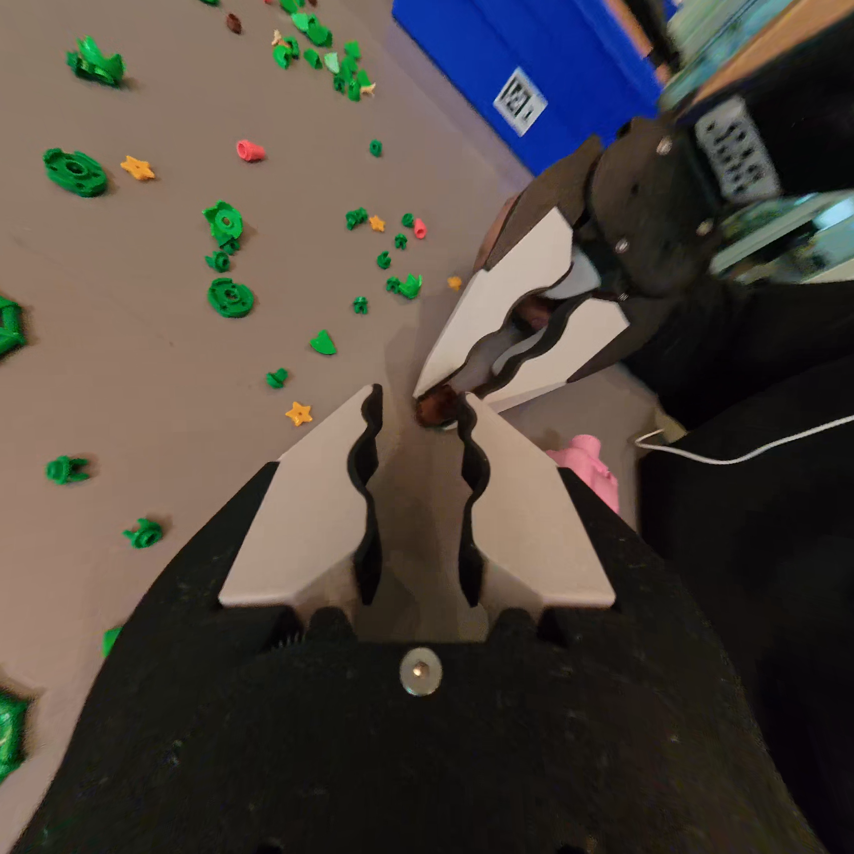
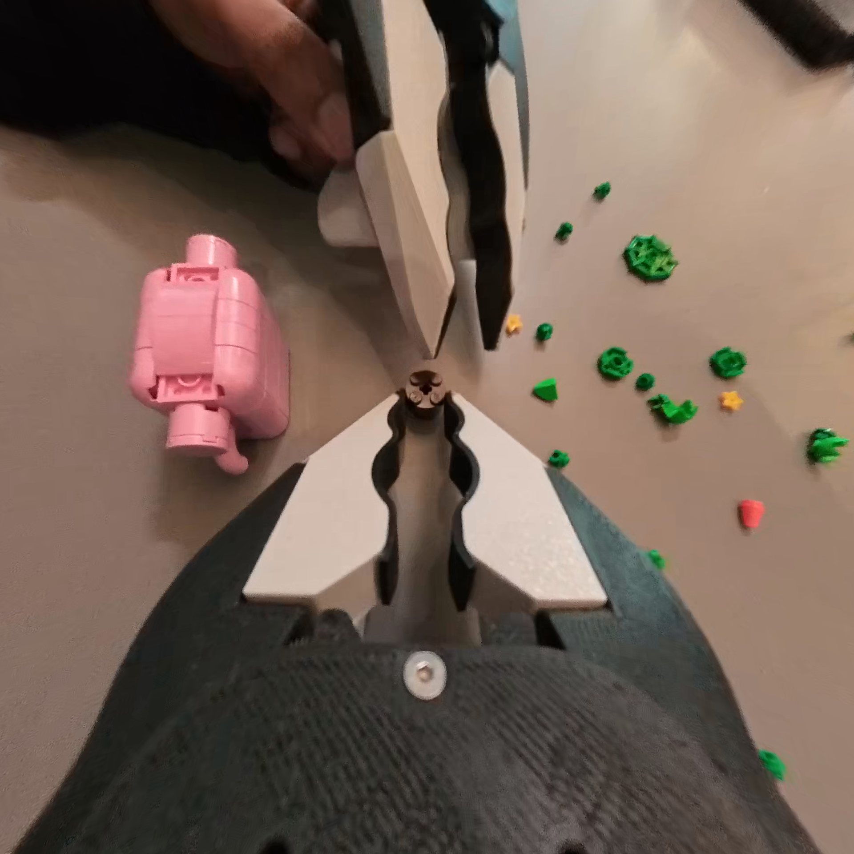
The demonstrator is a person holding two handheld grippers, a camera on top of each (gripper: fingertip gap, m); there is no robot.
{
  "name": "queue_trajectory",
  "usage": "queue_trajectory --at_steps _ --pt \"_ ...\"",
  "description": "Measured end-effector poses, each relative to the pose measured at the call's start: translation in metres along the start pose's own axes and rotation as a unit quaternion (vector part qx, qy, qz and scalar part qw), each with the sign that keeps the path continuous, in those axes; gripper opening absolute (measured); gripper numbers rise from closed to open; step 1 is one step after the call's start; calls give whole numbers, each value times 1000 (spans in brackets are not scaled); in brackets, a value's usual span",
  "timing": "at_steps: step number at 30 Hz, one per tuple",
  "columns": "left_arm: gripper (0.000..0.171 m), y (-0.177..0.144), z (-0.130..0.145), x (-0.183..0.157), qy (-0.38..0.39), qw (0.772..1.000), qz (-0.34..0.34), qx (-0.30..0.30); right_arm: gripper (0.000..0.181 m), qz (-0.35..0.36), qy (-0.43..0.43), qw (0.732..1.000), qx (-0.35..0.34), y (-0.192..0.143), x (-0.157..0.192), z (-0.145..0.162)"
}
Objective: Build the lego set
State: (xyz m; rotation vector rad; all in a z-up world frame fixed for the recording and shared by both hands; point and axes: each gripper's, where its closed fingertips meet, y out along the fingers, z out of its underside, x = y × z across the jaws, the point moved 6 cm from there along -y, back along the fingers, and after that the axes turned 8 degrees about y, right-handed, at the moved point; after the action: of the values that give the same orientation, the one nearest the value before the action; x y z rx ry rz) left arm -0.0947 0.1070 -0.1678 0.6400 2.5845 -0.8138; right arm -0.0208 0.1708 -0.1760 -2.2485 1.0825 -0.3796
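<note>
At the table (image 2: 92,508) centre, my right hand-held gripper (image 2: 423,401) pinches a brown round lego brick (image 2: 424,386) at its fingertips, studs facing out. My left hand-held gripper (image 1: 423,393) stands apart, empty, tips just beside the brick. Pink lego body (image 2: 208,351) lies near; green lego pieces (image 2: 649,256) scattered, glossy plastic.

Only one thing bears print: a white label (image 1: 519,101) stuck on the side of the blue bin (image 1: 522,69) at the top of the left wrist view, dark characters on it, motion-blurred. A grey panel (image 1: 735,152) on the dark unit right of the bin has rows of dark marks, too blurred to make out. Right wrist view: no writing anywhere.
</note>
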Motion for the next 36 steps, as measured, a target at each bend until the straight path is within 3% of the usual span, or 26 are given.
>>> queue_trajectory --at_steps 3,7,11,14,19,23,28,30,36 --pt "39 -4 -6 -4 -53 995 73 -49 14 59 -67 994 -63 -13 0 -15" --pt "41 -8 -13 -11 -87 980 151 -99 14 133 -190 965 -124 -32 13 -30" --pt "15 -13 -21 -27 -49 972 192 -129 14 190 -268 936 -129 -35 21 -36" --pt "14 -17 -25 -31 -9 975 174 -139 14 210 -277 927 -142 -37 24 -40" --pt "14 -33 -36 -41 66 964 159 -203 37 121 -170 954 -217 -52 25 -49" --pt "13 -44 -42 -55 148 951 137 -236 41 22 -46 956 -288 -65 19 -54" --pt "14 -41 -40 -69 222 942 107 -228 34 -82 44 939 -330 -70 18 -58" --pt "14 -40 -39 -71 232 941 107 -223 25 -99 53 937 -330 -70 18 -57" --pt "14 -39 -39 -73 235 938 111 -228 23 -131 74 930 -334 -71 17 -56"
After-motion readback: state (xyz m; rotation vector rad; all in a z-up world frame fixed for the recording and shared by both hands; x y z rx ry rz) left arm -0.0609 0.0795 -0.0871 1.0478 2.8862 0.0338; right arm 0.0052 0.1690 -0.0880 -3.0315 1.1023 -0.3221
